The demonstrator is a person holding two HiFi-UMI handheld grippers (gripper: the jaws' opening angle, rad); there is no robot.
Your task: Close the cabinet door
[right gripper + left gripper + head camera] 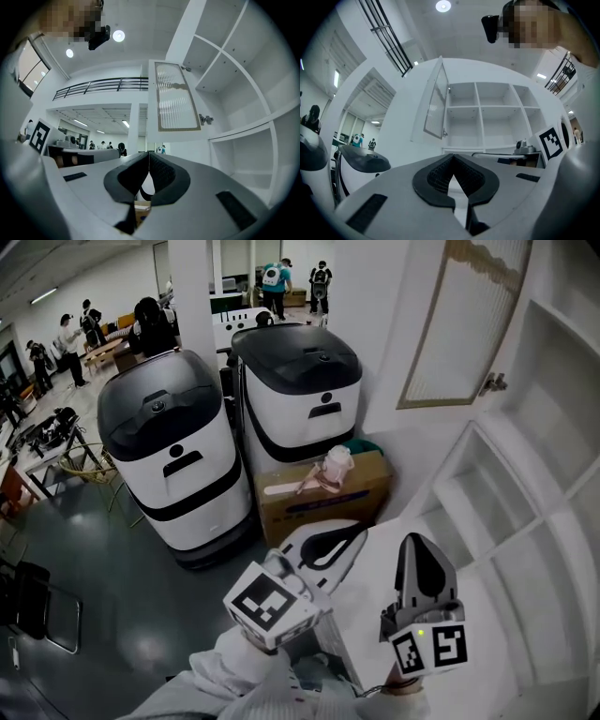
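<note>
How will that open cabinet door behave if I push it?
The cabinet door looks stiff and should probably swing on its hinge rather than flex. Its ribbed panel may be glass, so push gently.

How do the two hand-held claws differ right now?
In the head view the left gripper slants toward the cardboard box, while the right gripper points straight up the picture, closer to the cabinet shelves. The left marker cube sits cornerwise; the right marker cube sits square. Both are shut, nothing between the jaws.
</note>
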